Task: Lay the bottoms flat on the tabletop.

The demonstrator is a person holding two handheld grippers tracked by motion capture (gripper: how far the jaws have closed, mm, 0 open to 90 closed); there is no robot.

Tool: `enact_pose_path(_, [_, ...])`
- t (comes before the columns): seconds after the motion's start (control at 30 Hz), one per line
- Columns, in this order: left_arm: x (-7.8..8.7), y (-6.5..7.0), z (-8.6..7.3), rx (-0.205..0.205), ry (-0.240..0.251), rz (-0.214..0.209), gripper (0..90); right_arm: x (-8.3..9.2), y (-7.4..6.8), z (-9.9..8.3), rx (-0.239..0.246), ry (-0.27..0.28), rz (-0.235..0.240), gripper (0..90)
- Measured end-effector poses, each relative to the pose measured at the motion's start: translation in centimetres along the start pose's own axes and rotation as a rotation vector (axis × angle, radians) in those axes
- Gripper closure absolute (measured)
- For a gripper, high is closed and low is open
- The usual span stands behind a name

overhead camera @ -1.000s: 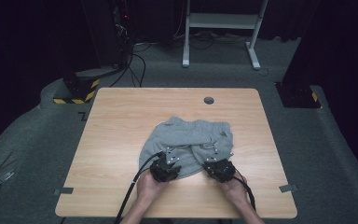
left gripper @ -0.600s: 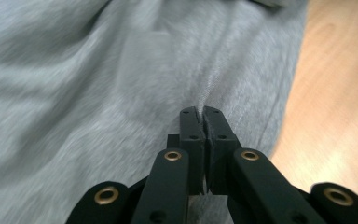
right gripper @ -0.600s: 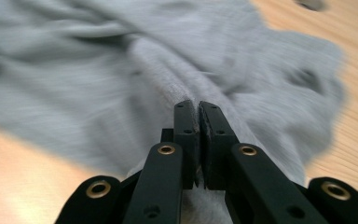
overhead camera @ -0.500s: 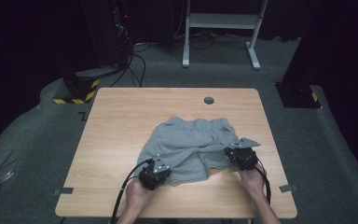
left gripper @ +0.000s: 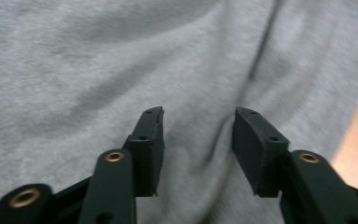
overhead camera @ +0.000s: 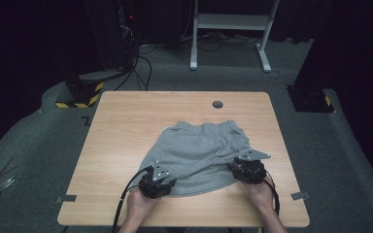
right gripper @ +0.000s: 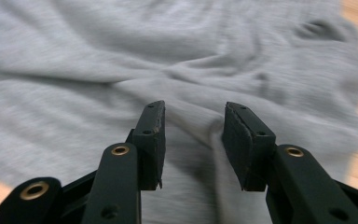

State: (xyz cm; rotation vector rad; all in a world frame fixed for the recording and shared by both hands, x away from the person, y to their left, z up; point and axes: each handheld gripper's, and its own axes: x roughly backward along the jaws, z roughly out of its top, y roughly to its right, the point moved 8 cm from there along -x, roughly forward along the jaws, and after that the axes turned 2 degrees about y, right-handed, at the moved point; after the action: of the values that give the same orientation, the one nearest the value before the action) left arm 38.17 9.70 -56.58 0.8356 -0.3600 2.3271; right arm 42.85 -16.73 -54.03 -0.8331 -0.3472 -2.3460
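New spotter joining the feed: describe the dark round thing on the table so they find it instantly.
Start at the wooden table and the grey shorts spread on it. Beyond their waistband, near the far edge, sits a small dark round disc, apart from the cloth.

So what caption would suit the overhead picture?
Grey shorts spread on a wooden table, an open claw at each near corner.

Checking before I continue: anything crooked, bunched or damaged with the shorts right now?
No damage shows. The grey shorts lie slightly askew, with wrinkles and a raised fold between the right gripper's open jaws. The left gripper is open too.
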Motion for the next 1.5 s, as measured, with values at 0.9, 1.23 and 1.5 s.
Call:
enact_pose_path(0.9, [-0.8, -5.4, -1.2, 0.17, 0.037, 0.107, 39.0, -0.7, -3.9, -3.3, 0.037, -0.138, 0.015, 83.5])
enact_pose_path(1.23, [-0.9, -5.3, -1.2, 0.152, 0.026, 0.12, 36.6, 0.1, -3.4, -2.2, -0.012, -0.105, -0.019, 64.3])
enact_pose_path(1.5, [-0.9, -5.3, -1.2, 0.148, 0.026, 0.121, 36.2, -0.8, -4.1, -3.0, 0.002, -0.154, -0.024, 79.0])
